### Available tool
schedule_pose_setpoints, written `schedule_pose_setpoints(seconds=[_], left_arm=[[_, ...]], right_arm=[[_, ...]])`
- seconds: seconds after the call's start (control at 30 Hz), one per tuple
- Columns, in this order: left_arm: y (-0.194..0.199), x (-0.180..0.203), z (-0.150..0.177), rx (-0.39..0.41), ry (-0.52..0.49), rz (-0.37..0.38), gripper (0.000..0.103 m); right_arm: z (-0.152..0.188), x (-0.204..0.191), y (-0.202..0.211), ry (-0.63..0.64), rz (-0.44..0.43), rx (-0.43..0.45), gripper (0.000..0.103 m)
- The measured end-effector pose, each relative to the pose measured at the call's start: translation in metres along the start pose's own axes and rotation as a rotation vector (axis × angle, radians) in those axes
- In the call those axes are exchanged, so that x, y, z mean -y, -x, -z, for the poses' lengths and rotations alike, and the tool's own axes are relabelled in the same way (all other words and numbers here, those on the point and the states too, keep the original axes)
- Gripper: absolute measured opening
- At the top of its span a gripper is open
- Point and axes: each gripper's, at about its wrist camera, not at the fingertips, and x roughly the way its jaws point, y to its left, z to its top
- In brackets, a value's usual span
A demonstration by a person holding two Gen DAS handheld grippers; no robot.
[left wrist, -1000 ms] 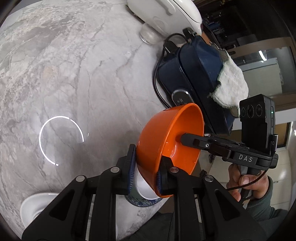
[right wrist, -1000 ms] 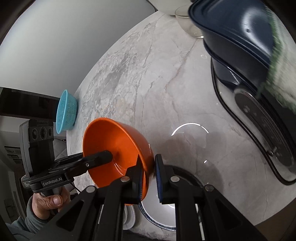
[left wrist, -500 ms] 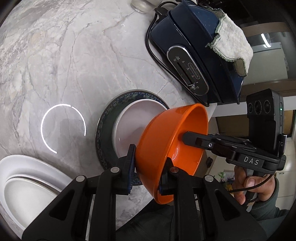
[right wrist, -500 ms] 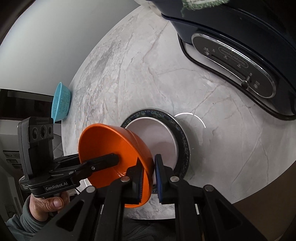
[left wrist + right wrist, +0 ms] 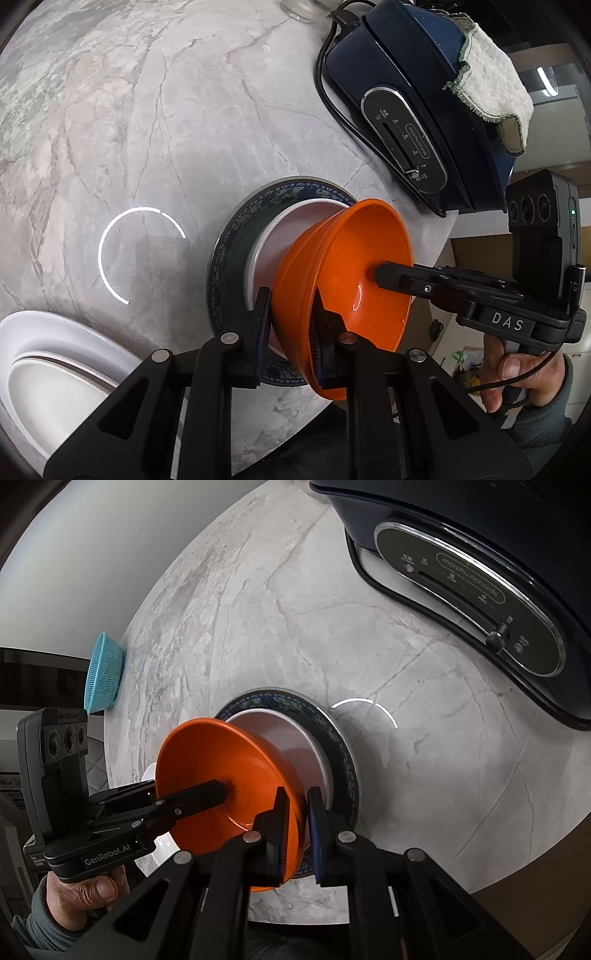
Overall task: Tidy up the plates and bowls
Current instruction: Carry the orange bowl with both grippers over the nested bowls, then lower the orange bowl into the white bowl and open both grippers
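At the bench's left end, by its near edge, a white oval dish (image 5: 48, 354) lies with a second white dish nested inside it. In the right wrist view a blue mesh basket (image 5: 103, 675) stands against the wall at the far left of the bench (image 5: 155, 110).

Next comes a blue-patterned plate (image 5: 236, 236), close to the near edge, with a white bowl (image 5: 273, 240) sitting in it. The orange bowl (image 5: 332, 266) is tipped on its side over that white bowl, its mouth turned away from the plate and its base toward it; whether the base touches the white bowl cannot be told.

The left gripper (image 5: 290, 325) is clenched on the orange bowl's rim, one finger outside the wall and the other inside. The right gripper (image 5: 297, 827) grips the opposite part of the same rim in the same manner, with a blue pad (image 5: 314, 823) on the outside. In each view the other gripper's finger reaches into the bowl's hollow, held by a hand (image 5: 513, 373) beyond the bench's near edge.

To the right a dark blue appliance (image 5: 424, 96) stands near the bench's right edge, its slider panel (image 5: 469, 602) facing the plate and a black cord (image 5: 325, 88) looping round its base. A white cloth (image 5: 487, 74) lies on its top. A clear glass (image 5: 295, 7) stands at the far edge.
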Motion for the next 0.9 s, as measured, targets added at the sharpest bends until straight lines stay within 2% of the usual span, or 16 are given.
schedule_pose_setpoints(seconds=[0.13, 0.27, 0.33, 0.4, 0.57, 0.73, 0.8, 0.9], left_arm=[[-0.001, 0.0, -0.002, 0.009, 0.003, -0.011, 0.018], [0.001, -0.001, -0.001, 0.017, -0.001, 0.004, 0.024], [0.001, 0.002, -0.002, 0.02, -0.014, 0.009, 0.03], [0.001, 0.006, -0.003, 0.019, -0.028, 0.027, 0.047], [0.002, 0.019, -0.003, 0.016, -0.071, 0.015, 0.064], [0.01, 0.019, -0.005, 0.039, -0.062, 0.018, 0.067], [0.015, 0.019, -0.006, 0.055, -0.06, 0.017, 0.072], [0.023, 0.015, -0.008, 0.079, -0.046, 0.029, 0.072]], right_arm=[[-0.001, 0.002, 0.0, 0.003, 0.007, -0.008, 0.011], [-0.002, -0.001, -0.001, 0.02, 0.025, -0.012, 0.01], [-0.002, -0.004, -0.002, 0.044, 0.048, -0.013, 0.007], [-0.002, -0.007, -0.002, 0.059, 0.065, -0.012, 0.006], [-0.003, -0.011, -0.005, 0.086, 0.089, -0.011, 0.006], [-0.002, -0.014, -0.005, 0.091, 0.09, -0.007, 0.005], [-0.002, -0.013, -0.005, 0.091, 0.091, -0.008, 0.005], [-0.002, -0.013, -0.007, 0.09, 0.109, -0.011, 0.006]])
